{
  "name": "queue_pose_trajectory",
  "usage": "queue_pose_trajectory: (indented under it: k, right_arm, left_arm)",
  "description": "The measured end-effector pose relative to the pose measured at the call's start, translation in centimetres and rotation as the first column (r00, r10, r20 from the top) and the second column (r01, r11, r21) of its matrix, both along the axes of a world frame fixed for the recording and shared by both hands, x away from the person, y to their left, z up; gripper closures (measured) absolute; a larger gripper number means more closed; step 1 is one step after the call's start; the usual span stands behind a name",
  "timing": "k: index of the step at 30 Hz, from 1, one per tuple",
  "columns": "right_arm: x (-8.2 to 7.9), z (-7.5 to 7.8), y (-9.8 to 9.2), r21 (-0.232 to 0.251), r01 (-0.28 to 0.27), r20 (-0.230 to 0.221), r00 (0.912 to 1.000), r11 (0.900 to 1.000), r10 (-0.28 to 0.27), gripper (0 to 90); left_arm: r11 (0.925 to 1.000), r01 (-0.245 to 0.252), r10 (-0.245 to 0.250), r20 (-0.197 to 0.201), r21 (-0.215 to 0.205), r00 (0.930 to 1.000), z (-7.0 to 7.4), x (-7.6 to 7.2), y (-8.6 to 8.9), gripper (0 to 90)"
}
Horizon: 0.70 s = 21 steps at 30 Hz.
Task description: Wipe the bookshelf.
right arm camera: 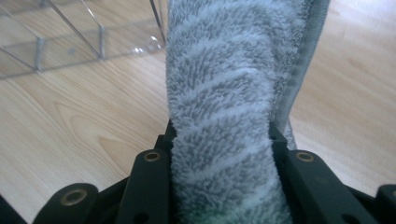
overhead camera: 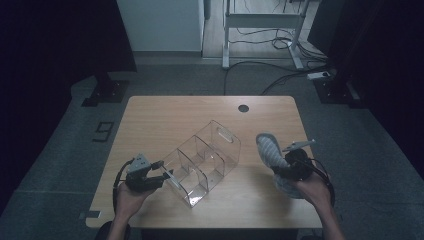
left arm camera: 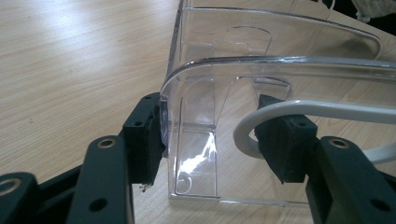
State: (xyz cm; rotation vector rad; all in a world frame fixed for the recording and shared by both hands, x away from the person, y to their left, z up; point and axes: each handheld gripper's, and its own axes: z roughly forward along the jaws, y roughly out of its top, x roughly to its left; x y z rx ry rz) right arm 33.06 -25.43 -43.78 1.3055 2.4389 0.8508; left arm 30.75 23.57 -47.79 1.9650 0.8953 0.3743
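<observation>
A clear, colourless organiser (overhead camera: 202, 161) stands on the pale wood-grain table (overhead camera: 165, 115). Right of the organiser, a fluffy cloth (right arm camera: 224, 93) shows grey with lighter diagonal stripes, between black jaws.

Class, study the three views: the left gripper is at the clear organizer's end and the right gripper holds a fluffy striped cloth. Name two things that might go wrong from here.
1. The left gripper has one pad against the clear organizer end wall; that smooth wall may slip and the box slide.
2. The right gripper pinches the grey striped cloth at one spot, so its loose end may sag and snag on a divider.
</observation>
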Motion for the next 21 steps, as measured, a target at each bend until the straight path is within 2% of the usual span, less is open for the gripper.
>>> queue_pose_trajectory:
  k: [7, 21]
  right_arm:
    - [0.7, 1.9, 1.0, 0.024, -0.024, 0.015, 0.9996, 0.999, 0.024, 64.6]
    - [2.9, 5.4, 4.1, 0.029, -0.072, 0.054, 0.9961, 0.997, 0.07, 64.6]
  left_arm:
    - [1.0, 0.003, -0.003, -0.002, 0.006, 1.0, 0.1, 0.0, 0.0, 43.8]
    - [0.9995, 0.018, -0.018, 0.003, 0.024, 0.9998, 0.2, -0.2, -0.2, 43.9]
